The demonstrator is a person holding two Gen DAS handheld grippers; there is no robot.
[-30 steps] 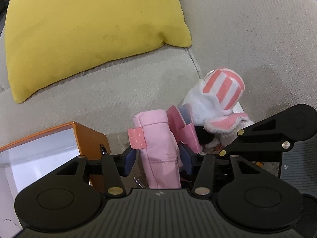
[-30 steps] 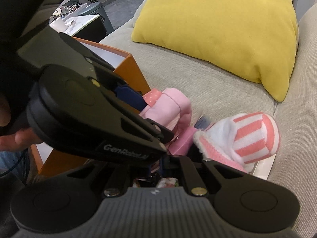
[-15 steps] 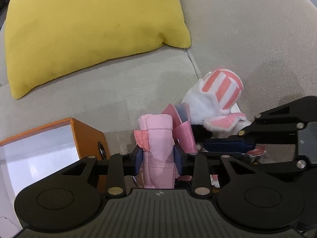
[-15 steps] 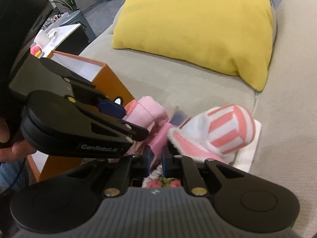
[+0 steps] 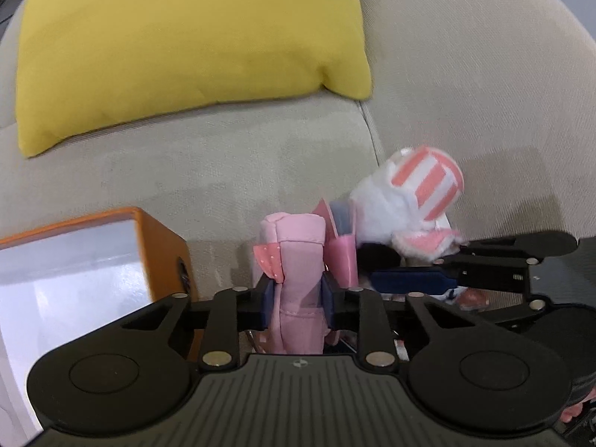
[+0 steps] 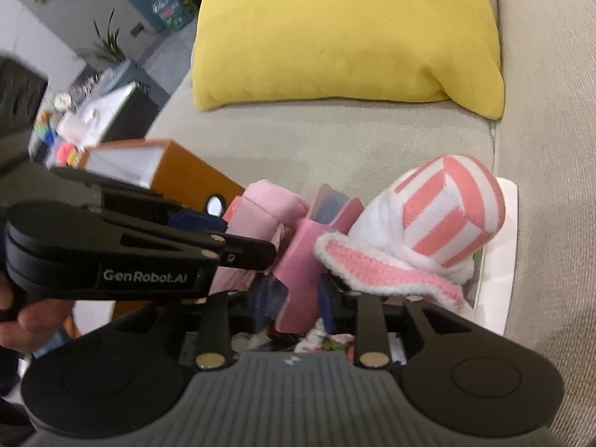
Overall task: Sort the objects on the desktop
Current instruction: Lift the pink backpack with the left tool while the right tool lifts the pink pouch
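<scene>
A pale pink fabric roll (image 5: 298, 260) with a dotted tab stands upright on the sofa seat. My left gripper (image 5: 298, 292) is closing on it, and both blue pads touch its sides. Just right of it stands a darker pink folded piece (image 6: 301, 257). It is between the pads of my right gripper (image 6: 297, 298), whose jaws are opening. A pink-and-white striped plush sock (image 6: 447, 208) leans against that piece from the right. In the left wrist view one right gripper finger (image 5: 409, 282) reaches in level from the right, below the sock (image 5: 424, 186).
An orange box (image 5: 164, 257) with a white inside stands open at the left, close to the pink roll. A yellow cushion (image 5: 186, 44) lies at the back of the beige sofa (image 5: 465, 93). A white flat tray (image 6: 499, 260) lies under the sock. A person's hand (image 6: 33, 320) holds the left gripper.
The left jaws have narrowed onto the pink roll. The right jaws, shut a second ago, have spread around the darker pink piece. The right gripper has rolled and shifted a little.
</scene>
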